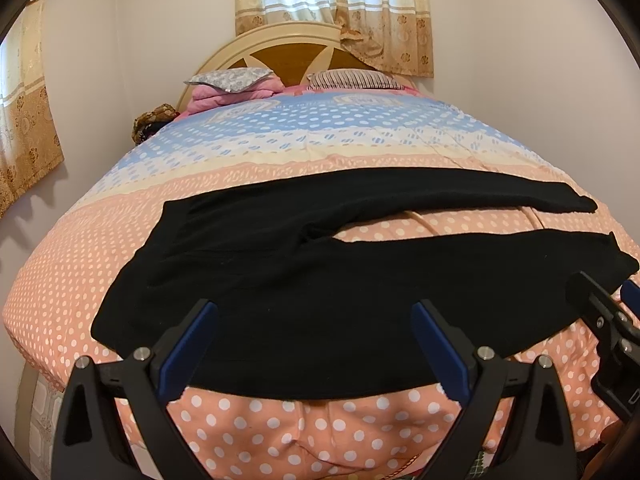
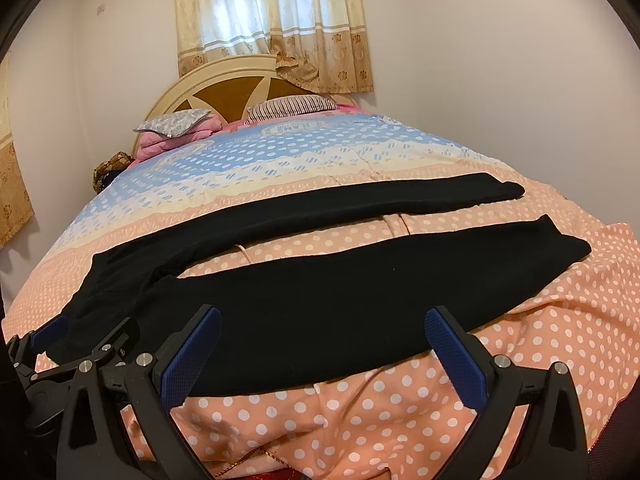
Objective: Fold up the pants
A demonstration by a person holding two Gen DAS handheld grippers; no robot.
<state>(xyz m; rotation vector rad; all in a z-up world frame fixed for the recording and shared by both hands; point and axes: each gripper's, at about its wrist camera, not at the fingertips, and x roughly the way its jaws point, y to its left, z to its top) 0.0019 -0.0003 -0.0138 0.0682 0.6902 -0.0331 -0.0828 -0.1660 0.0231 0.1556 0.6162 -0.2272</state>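
Black pants (image 1: pixel 280 280) lie flat across the polka-dot bed, waistband at the left, two legs spread apart and pointing right; they also show in the right wrist view (image 2: pixel 320 300). My left gripper (image 1: pixel 314 312) is open and empty, hovering over the near edge of the near leg close to the waist. My right gripper (image 2: pixel 324 316) is open and empty over the near leg's edge further right. The right gripper shows at the right edge of the left wrist view (image 1: pixel 604 308). The left gripper shows at the left edge of the right wrist view (image 2: pixel 80 340).
The bed cover (image 1: pixel 280 432) is peach with white dots near me, blue and cream further back. Pillows (image 1: pixel 228 80) and a headboard (image 1: pixel 288 52) stand at the far end. Curtains (image 1: pixel 332 4) hang behind. A wall runs along the bed's right side.
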